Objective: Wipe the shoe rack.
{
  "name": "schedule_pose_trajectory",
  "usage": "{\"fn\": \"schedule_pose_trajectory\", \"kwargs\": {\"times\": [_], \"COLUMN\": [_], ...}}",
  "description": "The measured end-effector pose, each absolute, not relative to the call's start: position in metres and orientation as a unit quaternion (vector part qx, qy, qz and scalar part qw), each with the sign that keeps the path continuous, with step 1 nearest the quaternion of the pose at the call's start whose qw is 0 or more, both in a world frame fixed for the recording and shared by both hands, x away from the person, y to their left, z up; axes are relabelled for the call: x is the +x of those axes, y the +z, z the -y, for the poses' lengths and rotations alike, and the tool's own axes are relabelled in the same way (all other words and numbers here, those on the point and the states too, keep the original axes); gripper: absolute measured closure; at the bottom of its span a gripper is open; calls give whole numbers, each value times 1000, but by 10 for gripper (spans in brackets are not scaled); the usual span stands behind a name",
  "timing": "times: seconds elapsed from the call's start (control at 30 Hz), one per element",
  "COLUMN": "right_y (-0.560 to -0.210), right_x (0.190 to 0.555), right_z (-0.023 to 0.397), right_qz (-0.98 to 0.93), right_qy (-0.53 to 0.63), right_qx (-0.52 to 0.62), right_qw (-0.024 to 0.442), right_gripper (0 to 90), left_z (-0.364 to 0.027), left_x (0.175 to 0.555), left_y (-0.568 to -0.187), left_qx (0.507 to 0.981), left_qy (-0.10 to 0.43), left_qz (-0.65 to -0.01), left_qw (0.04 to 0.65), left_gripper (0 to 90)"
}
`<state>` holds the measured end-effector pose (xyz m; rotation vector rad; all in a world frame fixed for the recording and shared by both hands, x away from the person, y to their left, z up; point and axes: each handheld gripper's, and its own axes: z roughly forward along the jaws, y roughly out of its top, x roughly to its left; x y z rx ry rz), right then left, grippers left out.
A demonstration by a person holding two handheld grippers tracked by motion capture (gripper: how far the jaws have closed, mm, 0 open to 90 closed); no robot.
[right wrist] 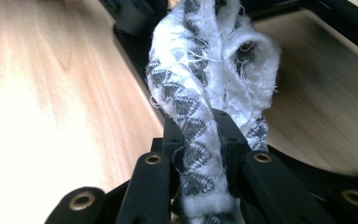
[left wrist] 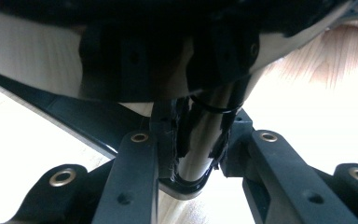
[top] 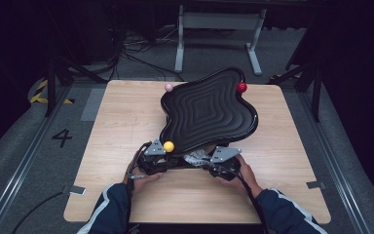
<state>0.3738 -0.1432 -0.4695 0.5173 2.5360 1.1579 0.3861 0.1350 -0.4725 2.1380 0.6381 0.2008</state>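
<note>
Dark floor and cables surround my pale wooden table (top: 126, 122). From the high view, a black wavy tray (top: 209, 109) stands tilted over the table's middle, with a yellow ball (top: 168, 146) at its 7 o'clock edge, a pink ball (top: 168, 87) at 11 and a red ball (top: 242, 87) at 1. My left gripper (top: 152, 157) sits under the tray's near-left edge, and my right gripper (top: 221, 161) at its 5 o'clock, a patterned cloth (top: 195, 158) between them.

Along my left gripper (left wrist: 193, 140), the jaws are nearly closed around a slim glossy post (left wrist: 196, 149) beneath the tray's underside (left wrist: 51, 60).

Along my right gripper (right wrist: 200, 135), the jaws pinch the white-and-grey cloth (right wrist: 200, 70), which bunches upward toward 12 o'clock.
</note>
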Motion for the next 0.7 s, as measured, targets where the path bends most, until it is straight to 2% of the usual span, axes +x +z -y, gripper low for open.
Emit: {"fn": "schedule_pose_trajectory", "kwargs": {"times": [0.27,0.7], "right_y": [-468,-467], "right_x": [376,415], "right_z": [143,196], "right_qz": [-889,-862], "right_qy": [389,367], "right_qx": [172,258], "right_qw": [169,235], "right_gripper": [788,791], "left_z": [-135,-135], "left_x": [386,386], "left_y": [-473,-472], "left_qx": [858,858], "left_qy": [79,81], "left_qz": [-257,-254], "left_qw": [438,439], "left_gripper": [727,727]}}
